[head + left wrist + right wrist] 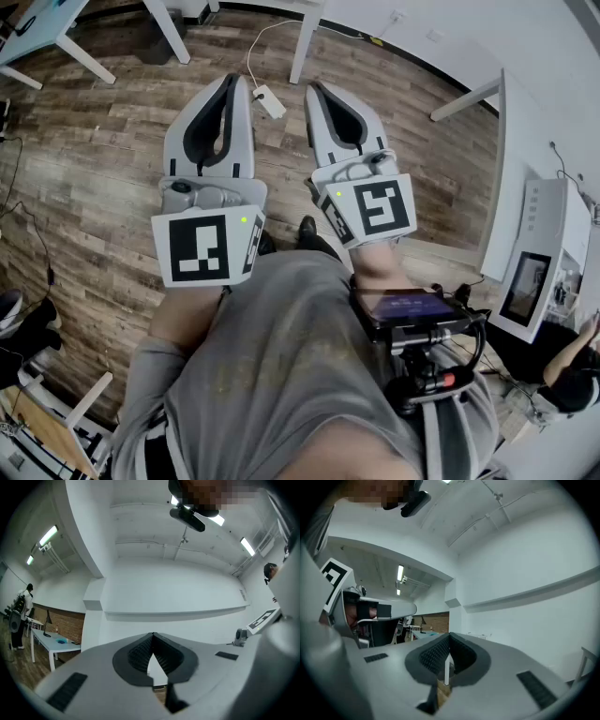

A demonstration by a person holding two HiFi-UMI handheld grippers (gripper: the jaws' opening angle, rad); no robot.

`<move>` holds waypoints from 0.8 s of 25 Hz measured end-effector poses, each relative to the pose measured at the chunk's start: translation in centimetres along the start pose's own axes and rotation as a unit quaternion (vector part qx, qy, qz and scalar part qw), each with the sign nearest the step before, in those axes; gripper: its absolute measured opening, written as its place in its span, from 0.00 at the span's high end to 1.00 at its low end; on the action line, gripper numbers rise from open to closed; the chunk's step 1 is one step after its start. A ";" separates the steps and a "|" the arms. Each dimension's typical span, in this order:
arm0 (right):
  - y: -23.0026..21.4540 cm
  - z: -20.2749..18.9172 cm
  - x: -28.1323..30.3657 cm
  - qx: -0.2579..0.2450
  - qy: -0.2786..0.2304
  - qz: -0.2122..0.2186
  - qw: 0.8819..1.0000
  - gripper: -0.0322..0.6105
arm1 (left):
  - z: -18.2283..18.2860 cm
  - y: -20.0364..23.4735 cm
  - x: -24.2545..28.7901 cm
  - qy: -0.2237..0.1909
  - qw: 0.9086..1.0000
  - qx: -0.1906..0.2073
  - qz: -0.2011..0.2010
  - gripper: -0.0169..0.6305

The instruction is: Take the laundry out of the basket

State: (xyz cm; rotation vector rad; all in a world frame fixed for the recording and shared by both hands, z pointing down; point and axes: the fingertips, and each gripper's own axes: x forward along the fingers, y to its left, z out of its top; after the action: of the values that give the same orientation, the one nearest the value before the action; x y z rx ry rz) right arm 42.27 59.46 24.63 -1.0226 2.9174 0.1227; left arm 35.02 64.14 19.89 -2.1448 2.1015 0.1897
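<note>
Grey shirt (281, 375) nearest; left gripper (236, 79) and right gripper (315, 90) both closed, empty; no basket visible, so finding it likely comes first.

The left gripper (153, 636), jaws together and empty, faces a white wall (173, 585), with a table (55, 642) at left.

Grey T-shirt (281, 366), white left gripper (241, 82) and right gripper (312, 90) — black inner pads (202, 133); black-and-white marker cubes (199, 248)

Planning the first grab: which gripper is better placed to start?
Neither, left or right: the left gripper and right gripper sit side by side above the floor, both shut and empty; no basket shows.
</note>
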 end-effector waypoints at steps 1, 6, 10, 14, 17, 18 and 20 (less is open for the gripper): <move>0.0 0.1 0.1 0.000 0.000 0.000 1.000 0.94 | 0.0 0.1 0.0 0.000 1.000 -0.001 0.000 0.96; 0.6 0.0 0.2 -0.004 0.003 -0.002 1.000 0.94 | 0.2 0.8 -0.6 -0.002 1.000 -0.001 0.002 0.96; 1.3 -0.3 0.5 -0.001 0.002 0.000 1.000 0.94 | 0.2 1.9 -1.4 -0.002 1.000 -0.002 0.013 0.96; 1.6 0.2 1.0 0.021 -0.014 0.005 1.000 0.94 | 0.2 3.6 -2.0 -0.002 1.000 0.001 0.027 0.96; 1.4 0.4 1.8 0.026 -0.016 0.004 1.000 0.94 | -0.3 5.0 -2.0 0.005 0.999 0.000 0.037 0.96; 1.3 0.3 2.2 0.026 -0.014 0.004 1.000 0.94 | -0.5 5.5 -1.9 0.008 0.999 -0.001 0.039 0.96; 1.1 0.2 3.0 0.026 -0.011 0.003 1.000 0.94 | -1.0 6.3 -1.4 0.014 0.999 -0.003 0.042 0.96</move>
State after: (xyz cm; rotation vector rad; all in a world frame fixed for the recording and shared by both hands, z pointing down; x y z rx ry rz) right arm 39.25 58.46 24.25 -0.9980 2.8875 0.0590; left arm 28.70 65.20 21.10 -2.0753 2.2117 0.1757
